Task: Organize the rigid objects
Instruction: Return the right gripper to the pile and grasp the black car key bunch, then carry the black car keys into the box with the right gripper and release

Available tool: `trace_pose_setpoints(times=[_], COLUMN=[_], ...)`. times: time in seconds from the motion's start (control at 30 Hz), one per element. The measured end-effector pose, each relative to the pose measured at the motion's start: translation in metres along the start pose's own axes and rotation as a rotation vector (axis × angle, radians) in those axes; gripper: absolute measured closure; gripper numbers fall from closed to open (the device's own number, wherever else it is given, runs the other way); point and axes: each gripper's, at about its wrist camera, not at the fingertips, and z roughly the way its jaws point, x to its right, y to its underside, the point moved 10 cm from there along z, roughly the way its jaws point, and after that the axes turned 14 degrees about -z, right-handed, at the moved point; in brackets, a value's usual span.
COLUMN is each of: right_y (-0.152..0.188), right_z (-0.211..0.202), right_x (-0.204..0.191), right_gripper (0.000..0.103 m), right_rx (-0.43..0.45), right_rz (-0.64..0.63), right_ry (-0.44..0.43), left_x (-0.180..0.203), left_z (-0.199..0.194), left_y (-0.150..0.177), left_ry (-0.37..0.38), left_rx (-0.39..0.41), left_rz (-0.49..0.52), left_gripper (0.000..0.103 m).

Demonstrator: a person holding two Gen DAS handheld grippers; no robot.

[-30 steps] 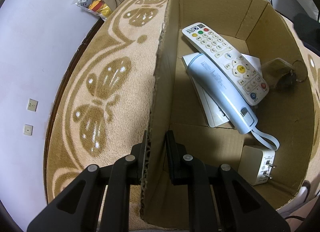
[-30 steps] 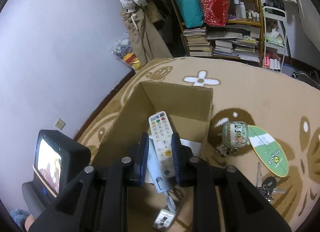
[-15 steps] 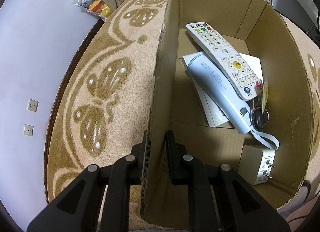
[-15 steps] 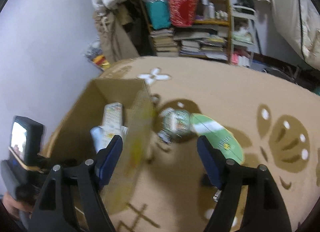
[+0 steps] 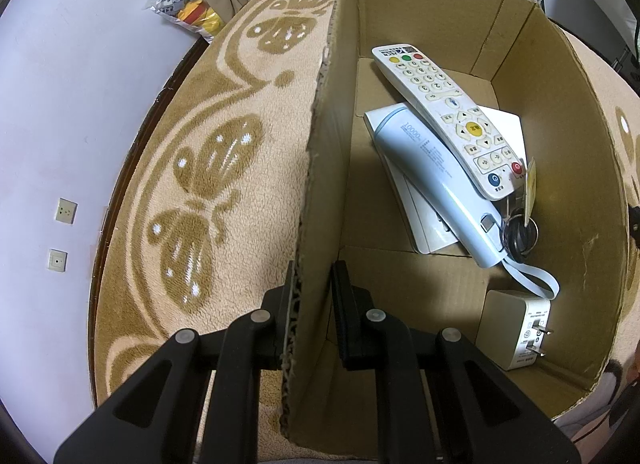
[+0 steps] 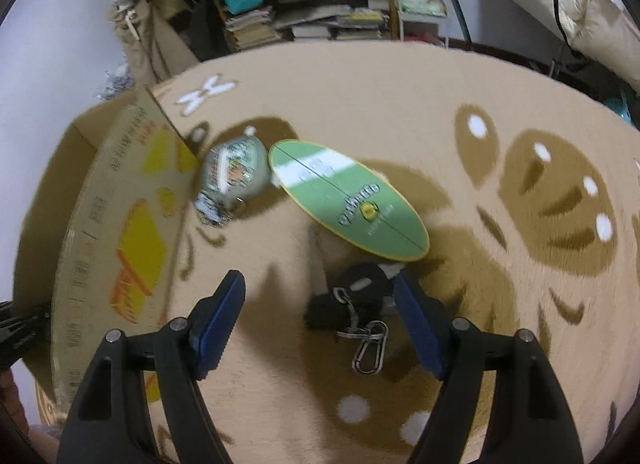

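Right gripper jaws wide apart, empty, hovering over black key fob bunch with metal carabiner on tan patterned rug. Judged step: next pickup; calls for lowering, closing on fob.

Left gripper clamped on near left wall of brown cardboard box, steadying it.

Left view alone shows box contents: white remote control, pale blue power bank, white plug adapter. Right view alone shows green oval card, round grey pouch right of box.
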Motion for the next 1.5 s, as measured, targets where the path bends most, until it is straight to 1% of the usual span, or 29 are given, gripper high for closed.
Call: trace_pose_setpoints(times=[0.17, 0.33, 0.37, 0.43, 0.5, 0.53, 0.57, 0.6, 0.67, 0.77, 0.93, 0.97, 1.03, 1.13, 1.23, 1.3, 1.5], right_y=[0.018, 0.020, 0.022, 0.023, 0.023, 0.024, 0.023, 0.023, 0.021, 0.020, 0.017, 0.014, 0.009, 0.011, 0.008, 0.004, -0.007], right_z=[0.019, 0.024, 0.026, 0.026, 0.026, 0.026, 0.026, 0.026, 0.026, 0.021, 0.013, 0.011, 0.009, 0.009, 0.006, 0.001, -0.010], right_x=[0.010, 0.013, 0.013, 0.012, 0.010, 0.009, 0.007, 0.006, 0.001, -0.004, -0.007, -0.011, -0.016, -0.020, -0.026, -0.028, -0.033], right_gripper=[0.022, 0.020, 0.020, 0.022, 0.027, 0.028, 0.030, 0.035, 0.040, 0.052, 0.054, 0.061, 0.061, 0.061, 0.061, 0.061, 0.061], right_rx=[-0.079, -0.069, -0.073, -0.077, -0.076, -0.076, -0.075, -0.074, -0.058, -0.026, 0.018, 0.034, 0.033, 0.038, 0.059, 0.074, 0.117], right_rz=[0.049, 0.088, 0.078, 0.048, 0.025, 0.020, 0.013, 0.000, -0.015, -0.020, 0.008, 0.009, 0.014, -0.001, 0.016, 0.009, 0.013], right_ry=[0.012, 0.012, 0.017, 0.044, 0.057, 0.057, 0.060, 0.071, 0.072, 0.057, 0.018, -0.010, -0.040, -0.032, -0.067, -0.057, -0.079], left_x=[0.000, 0.000, 0.000, -0.001, -0.001, 0.000, 0.000, 0.000, 0.000, 0.000, 0.000, 0.000, 0.000, 0.001, 0.001, 0.002, 0.002], left_z=[0.000, 0.000, 0.000, 0.000, 0.000, 0.000, 0.000, 0.000, 0.000, 0.000, -0.001, -0.001, -0.001, -0.001, -0.001, -0.001, -0.001], left_y=[0.000, 0.000, 0.000, 0.000, 0.000, 0.000, 0.000, 0.000, 0.000, 0.000, 0.000, 0.000, 0.000, 0.000, 0.000, 0.000, 0.000], left_ry=[0.001, -0.002, -0.004, -0.005, -0.003, -0.003, -0.003, -0.004, -0.004, -0.001, 0.002, 0.003, 0.004, 0.004, 0.006, 0.006, 0.006], left_rx=[0.000, 0.001, 0.001, 0.002, 0.001, 0.002, 0.002, 0.002, 0.002, 0.001, 0.000, -0.001, 0.000, -0.001, -0.001, -0.001, -0.001], left_rz=[-0.001, 0.001, 0.002, 0.003, 0.001, 0.002, 0.002, 0.003, 0.002, 0.001, 0.000, -0.001, -0.001, -0.001, -0.003, -0.002, -0.002], left_gripper=[0.089, 0.089, 0.089, 0.089, 0.089, 0.089, 0.089, 0.089, 0.089, 0.089, 0.089, 0.089, 0.089, 0.089, 0.089, 0.089, 0.089])
